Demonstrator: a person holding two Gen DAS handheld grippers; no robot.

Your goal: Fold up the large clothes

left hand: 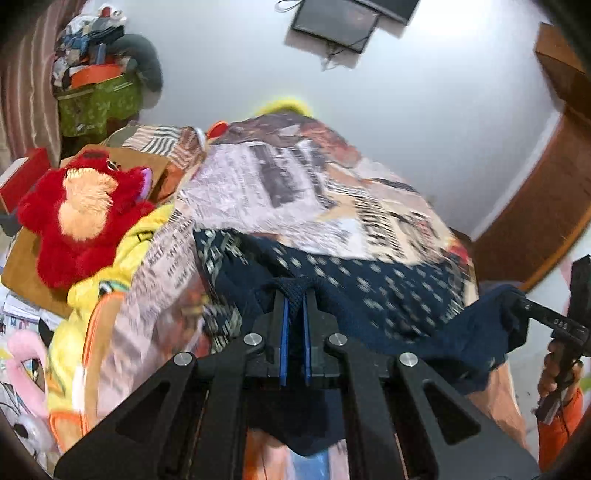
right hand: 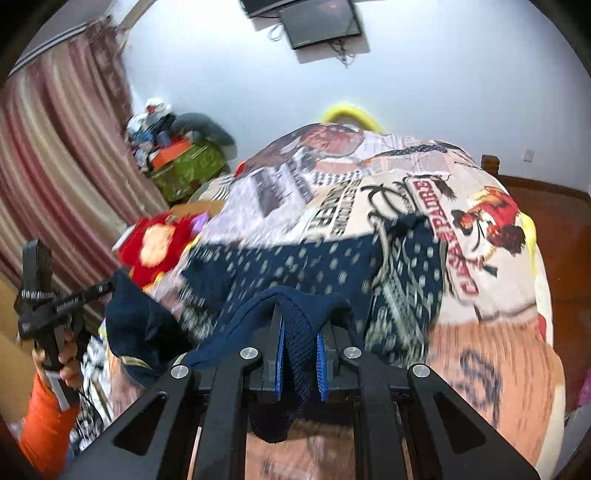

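A navy garment with pale dots [left hand: 369, 280] lies on the printed bedspread [left hand: 295, 184]. My left gripper [left hand: 295, 299] is shut on a navy knit edge of it, cloth pinched between the blue pads [left hand: 283, 332]. My right gripper [right hand: 299, 321] is shut on another navy knit edge [right hand: 295, 354] of the same garment [right hand: 288, 266]. Each gripper shows in the other's view: the right one [left hand: 517, 302] at the right edge, the left one [right hand: 107, 286] at the left, both with cloth in the jaws. The cloth sags between them.
A red plush toy [left hand: 81, 218] and yellow plush [left hand: 92, 295] lie left of the bed on a cardboard box [left hand: 22, 266]. A green box [right hand: 188, 170] of clutter stands by the striped curtain [right hand: 55, 166]. A dark screen [right hand: 317, 22] hangs on the wall. A wooden frame [left hand: 535, 206] is right.
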